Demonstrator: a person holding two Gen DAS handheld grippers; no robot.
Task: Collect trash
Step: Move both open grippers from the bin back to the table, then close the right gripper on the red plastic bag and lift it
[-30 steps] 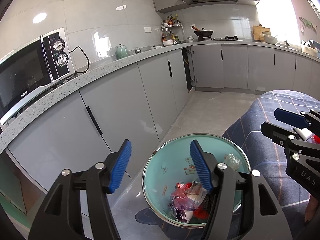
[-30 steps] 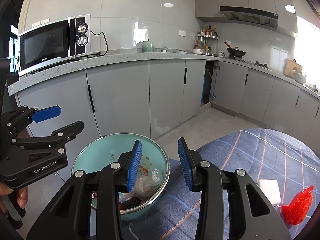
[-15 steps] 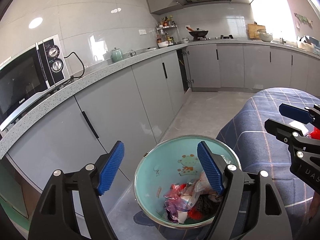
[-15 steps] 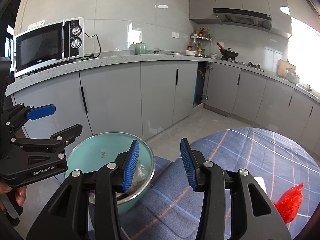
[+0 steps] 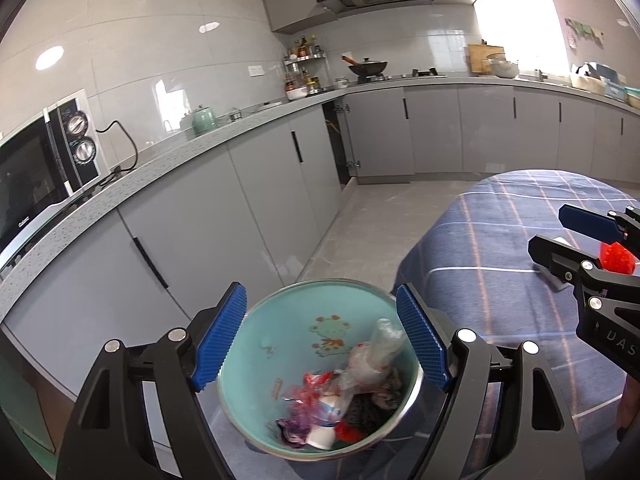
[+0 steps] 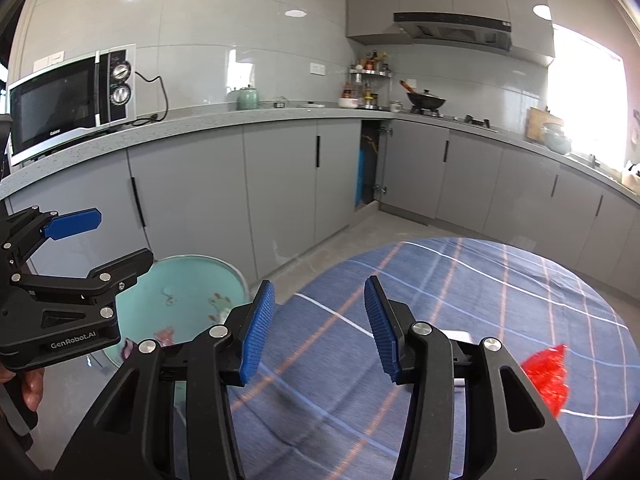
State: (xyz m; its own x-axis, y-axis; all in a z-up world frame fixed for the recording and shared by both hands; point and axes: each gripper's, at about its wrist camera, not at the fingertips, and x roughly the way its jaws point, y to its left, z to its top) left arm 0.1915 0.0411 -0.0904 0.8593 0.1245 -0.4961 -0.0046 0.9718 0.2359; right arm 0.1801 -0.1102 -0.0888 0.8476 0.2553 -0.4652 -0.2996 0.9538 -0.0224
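Note:
A teal basin (image 5: 280, 332) holding crumpled plastic wrappers, a clear bottle (image 5: 380, 340) and a white cup sits below my left gripper (image 5: 320, 336). That gripper is open wide with nothing between its blue pads. My right gripper (image 6: 320, 330) hovers over the blue plaid tablecloth (image 6: 440, 280), its jaws opening and empty. A red wrapper (image 6: 548, 372) lies on the cloth to its right. A small white object (image 6: 458, 336) peeks out behind the right finger. The left wrist view shows the right gripper (image 5: 550, 232) beside the red wrapper (image 5: 618, 258). The basin (image 6: 192, 284) shows in the right wrist view, under the left gripper (image 6: 108, 240).
Grey kitchen cabinets (image 6: 280, 184) run along the wall under a speckled counter with a microwave (image 6: 68, 96) and a green teapot (image 6: 250, 100). One cabinet door (image 6: 368, 168) stands open. Grey floor (image 5: 372, 216) lies between the cabinets and the table.
Both grippers' jaws have widened. The right gripper has drifted right, away from the basin and over the cloth, bringing the red wrapper nearer the middle of its view. The left stays over the basin.

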